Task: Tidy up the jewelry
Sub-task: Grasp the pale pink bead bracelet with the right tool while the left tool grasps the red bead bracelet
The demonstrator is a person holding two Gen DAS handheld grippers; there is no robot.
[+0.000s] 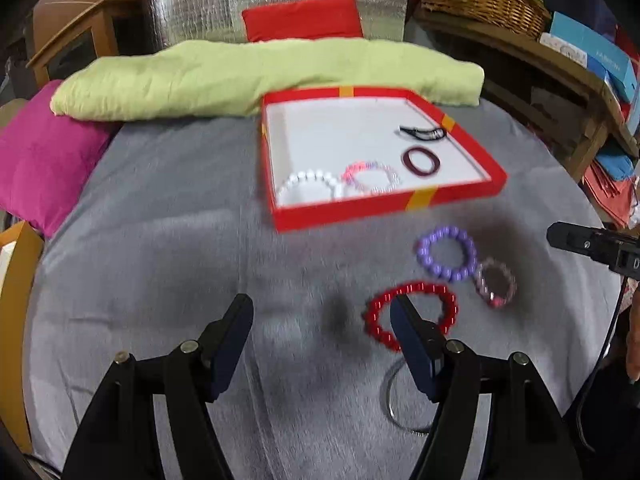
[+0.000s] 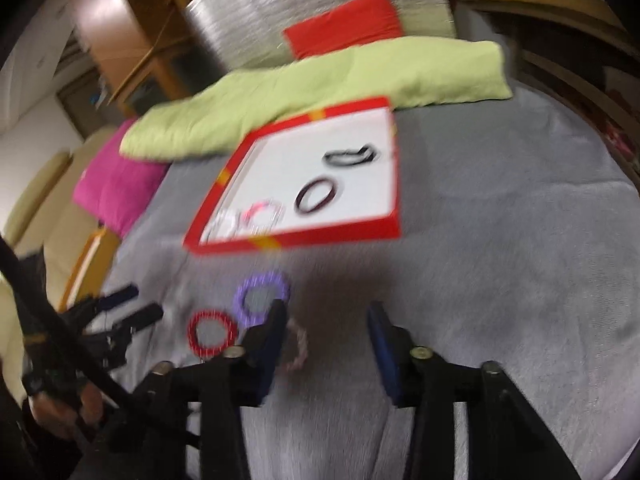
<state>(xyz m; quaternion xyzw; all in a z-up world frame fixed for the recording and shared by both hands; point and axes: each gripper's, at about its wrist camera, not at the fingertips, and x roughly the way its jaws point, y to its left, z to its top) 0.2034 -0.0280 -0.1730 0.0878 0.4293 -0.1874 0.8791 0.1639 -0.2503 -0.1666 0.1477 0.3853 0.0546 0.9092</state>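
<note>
We see a red box [image 1: 384, 204] lying open on a grey cloth [image 1: 160, 260], its white floor already holding part of the jewelry. Inside, along the near wall, a white bead bracelet [image 1: 310, 188] touches a pink and white bracelet [image 1: 370, 178]. Farther right in the box lies a dark red ring-shaped band [image 1: 421, 162], and behind it, near the right wall, a black hair clip [image 1: 424, 133].

Outside the box, on the cloth, three more bracelets lie close together: a purple bead bracelet [image 1: 446, 254], a small pink bracelet [image 1: 496, 284] touching it, and a red bead bracelet [image 1: 408, 314] nearest to us. A thin metal bangle [image 1: 390, 396] lies lower still, partly hidden behind a finger, and we think it rests flat on the cloth, though blur makes that hard to confirm.

Our left gripper [image 1: 324, 312] hangs over the cloth with its fingers spread wide and nothing between them; its right finger stands in front of the red bead bracelet. Our right gripper [image 2: 328, 320] has its fingers moderately apart and empty, with the small pink bracelet just beside its left finger.

Behind the box lies a green cushion [image 1: 260, 76], with a pink cushion [image 1: 44, 152] at the left and a red cushion [image 1: 304, 18] farther back
</note>
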